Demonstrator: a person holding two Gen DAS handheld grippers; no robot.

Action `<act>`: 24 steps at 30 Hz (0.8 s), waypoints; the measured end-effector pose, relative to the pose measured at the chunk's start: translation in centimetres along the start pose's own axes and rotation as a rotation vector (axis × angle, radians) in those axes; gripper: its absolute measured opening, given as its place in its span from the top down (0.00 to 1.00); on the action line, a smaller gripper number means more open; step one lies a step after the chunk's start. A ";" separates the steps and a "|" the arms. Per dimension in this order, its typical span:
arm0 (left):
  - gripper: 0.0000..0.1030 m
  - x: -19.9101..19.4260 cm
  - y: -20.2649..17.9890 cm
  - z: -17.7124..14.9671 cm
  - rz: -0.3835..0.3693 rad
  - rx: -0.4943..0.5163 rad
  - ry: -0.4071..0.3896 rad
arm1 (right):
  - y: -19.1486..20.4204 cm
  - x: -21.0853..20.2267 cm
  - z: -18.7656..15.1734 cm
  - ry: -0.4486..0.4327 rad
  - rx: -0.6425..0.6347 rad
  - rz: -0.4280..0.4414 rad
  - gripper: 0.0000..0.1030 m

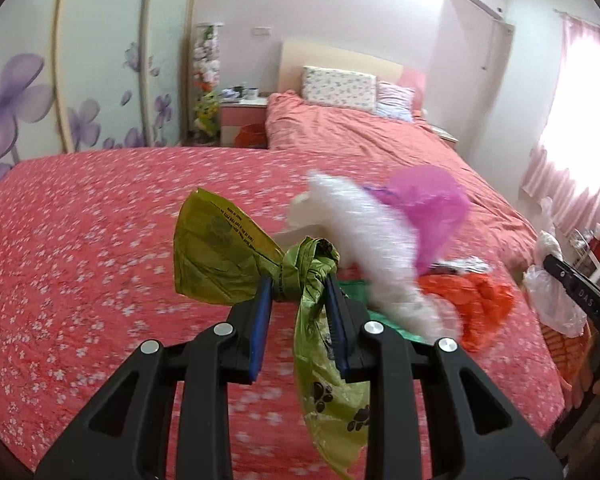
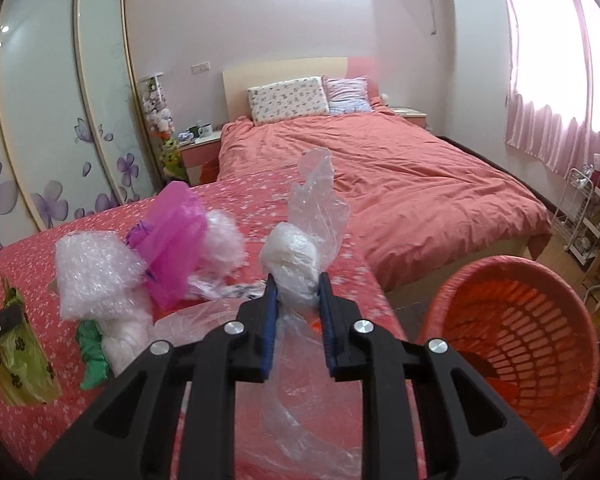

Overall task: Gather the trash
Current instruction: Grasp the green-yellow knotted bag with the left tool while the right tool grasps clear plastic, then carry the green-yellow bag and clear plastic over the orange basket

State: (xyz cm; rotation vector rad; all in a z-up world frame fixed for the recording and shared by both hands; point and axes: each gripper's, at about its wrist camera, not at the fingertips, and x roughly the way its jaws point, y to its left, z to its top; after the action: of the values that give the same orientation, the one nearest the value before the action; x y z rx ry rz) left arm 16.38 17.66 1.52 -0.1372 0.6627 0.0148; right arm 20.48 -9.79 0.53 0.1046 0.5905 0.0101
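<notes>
My left gripper (image 1: 299, 280) is shut on a knotted green bag (image 1: 220, 248) with black paw prints, held above the red flowered bedspread (image 1: 80, 240). My right gripper (image 2: 298, 282) is shut on a clear plastic bag (image 2: 296, 264) with white stuffing in it; the bag's loose film hangs below the jaws. On the bedspread lie a wad of bubble wrap (image 2: 96, 276), a pink bag (image 2: 172, 240), a dark green bag (image 2: 94, 360) and an orange bag (image 1: 476, 300). The green paw-print bag (image 2: 24, 368) and the left gripper's edge show at the far left of the right wrist view.
An orange slatted basket (image 2: 516, 344) stands on the floor at the right of the bedspread. Beyond is a bed with a salmon duvet (image 2: 380, 184) and pillows, a nightstand (image 2: 200, 152), a flowered wardrobe (image 2: 40, 120) at left and a white wire rack (image 2: 580, 216) under the pink curtains.
</notes>
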 end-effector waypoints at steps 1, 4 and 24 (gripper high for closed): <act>0.73 -0.2 -0.8 0.0 -0.012 0.013 -0.002 | -0.4 -0.5 -0.2 -0.004 0.003 -0.004 0.80; 0.73 -0.5 -3.0 0.0 -0.044 0.048 -0.008 | -1.3 -1.6 -0.5 -0.017 0.003 -0.016 0.80; 0.73 0.2 -15.3 -2.1 -0.226 0.237 0.021 | -9.0 -6.3 -3.5 -0.040 0.011 -0.143 0.80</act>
State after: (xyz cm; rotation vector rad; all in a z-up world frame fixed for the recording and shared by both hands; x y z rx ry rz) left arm 16.13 2.21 1.63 0.0168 0.6617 -0.2819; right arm 13.07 -18.64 0.21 0.0727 0.5567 -0.1335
